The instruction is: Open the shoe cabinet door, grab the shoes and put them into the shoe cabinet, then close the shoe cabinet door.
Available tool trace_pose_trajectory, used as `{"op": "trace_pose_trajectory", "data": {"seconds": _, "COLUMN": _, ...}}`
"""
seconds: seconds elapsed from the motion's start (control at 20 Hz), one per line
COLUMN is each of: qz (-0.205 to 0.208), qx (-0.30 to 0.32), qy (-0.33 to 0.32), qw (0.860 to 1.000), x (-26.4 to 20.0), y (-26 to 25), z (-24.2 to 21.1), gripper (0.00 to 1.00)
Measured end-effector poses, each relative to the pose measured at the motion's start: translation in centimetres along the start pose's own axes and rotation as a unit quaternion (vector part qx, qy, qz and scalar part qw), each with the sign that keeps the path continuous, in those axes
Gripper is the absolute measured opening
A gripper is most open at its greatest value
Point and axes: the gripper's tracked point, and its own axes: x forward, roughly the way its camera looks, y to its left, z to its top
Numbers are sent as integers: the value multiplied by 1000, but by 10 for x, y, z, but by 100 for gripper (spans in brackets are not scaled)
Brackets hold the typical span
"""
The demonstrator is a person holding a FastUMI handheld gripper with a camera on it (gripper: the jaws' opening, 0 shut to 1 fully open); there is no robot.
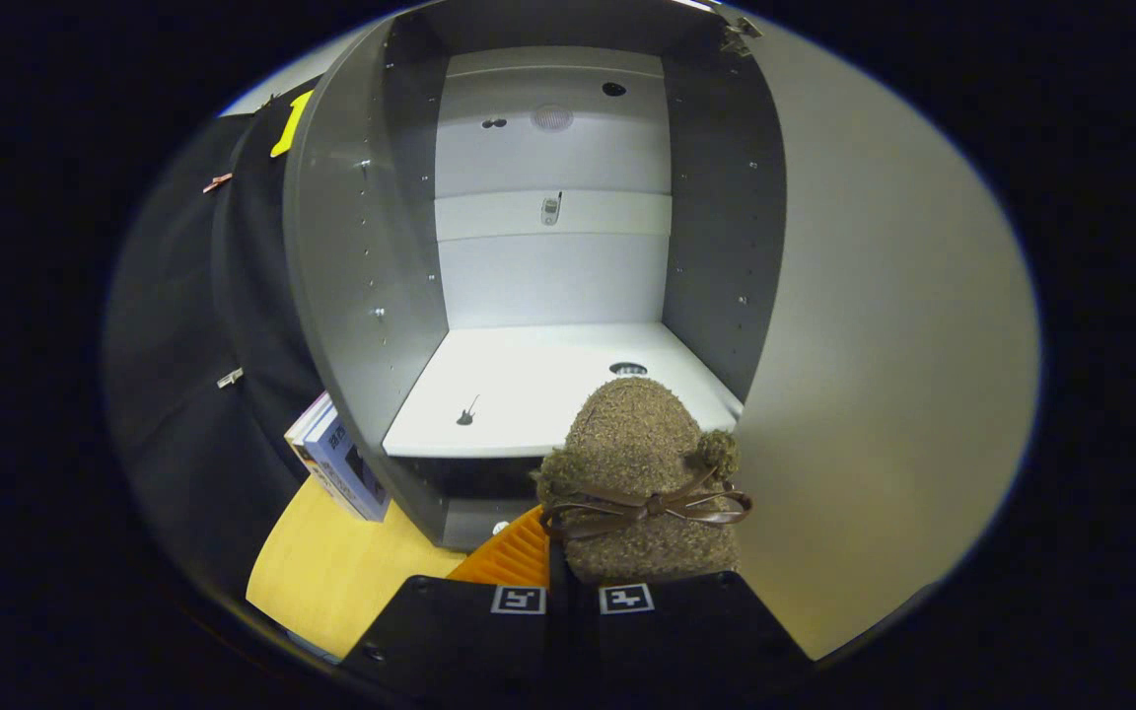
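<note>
Fingers (573, 592) apparently clamping shoe (642, 473), cabinet (548, 394) beyond

1. setting: a staged recording booth furnished like a home entryway.
2. evidence, booth: black cloth wall (183, 325) hung behind the furniture, held with small clips.
3. evidence, home: grey shoe cabinet (351, 296) with its door (874, 375) open, white shelf (529, 385) inside, on a wooden table (331, 572).
4. evidence, household items: fuzzy slipper (642, 473) with a bow; books (336, 459) beside the cabinet.
</note>
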Motion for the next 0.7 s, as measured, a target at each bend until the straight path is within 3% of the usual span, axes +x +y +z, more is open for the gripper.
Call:
{"op": "trace_pose_trajectory", "data": {"seconds": 0.35, "qz": -15, "qx": -6, "qy": 0, "qw": 1000, "x": 58, "y": -2, "z": 60, "gripper": 5}}
{"op": "trace_pose_trajectory", "data": {"seconds": 0.7, "qz": -3, "qx": 2, "qy": 24, "qw": 1000, "x": 152, "y": 4, "z": 95, "gripper": 5}}
